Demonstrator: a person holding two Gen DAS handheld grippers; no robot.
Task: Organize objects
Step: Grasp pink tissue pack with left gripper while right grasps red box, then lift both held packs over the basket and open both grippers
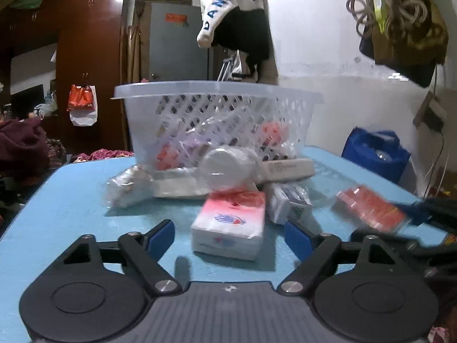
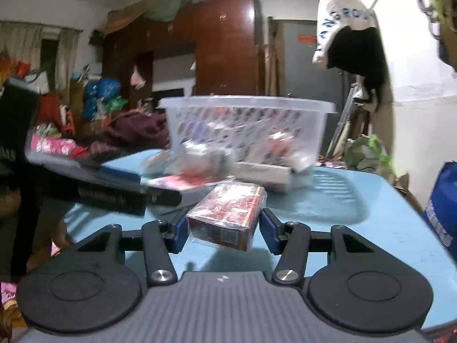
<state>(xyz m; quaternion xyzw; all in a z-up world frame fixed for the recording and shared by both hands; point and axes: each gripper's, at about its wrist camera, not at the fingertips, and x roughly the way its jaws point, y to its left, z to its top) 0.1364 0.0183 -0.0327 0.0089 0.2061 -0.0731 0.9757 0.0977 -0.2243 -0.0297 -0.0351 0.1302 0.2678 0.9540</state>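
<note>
Grippers at the pile, basket waiting

We have the left gripper (image 1: 230,233) spread wide around a pink tissue pack (image 1: 228,227) on the blue bench (image 1: 71,214). The right gripper (image 2: 224,230) is spread too, its pads beside a red wrapped box (image 2: 227,217), not clearly touching it. We judge the step as picking up; next, close firmly and carry to the white basket (image 1: 217,90) behind.

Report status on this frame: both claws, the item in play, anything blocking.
Left claw open around pink tissue pack. Right claw straddling red wrapped box, contact unclear. White basket behind; loose packets piled before it.
</note>
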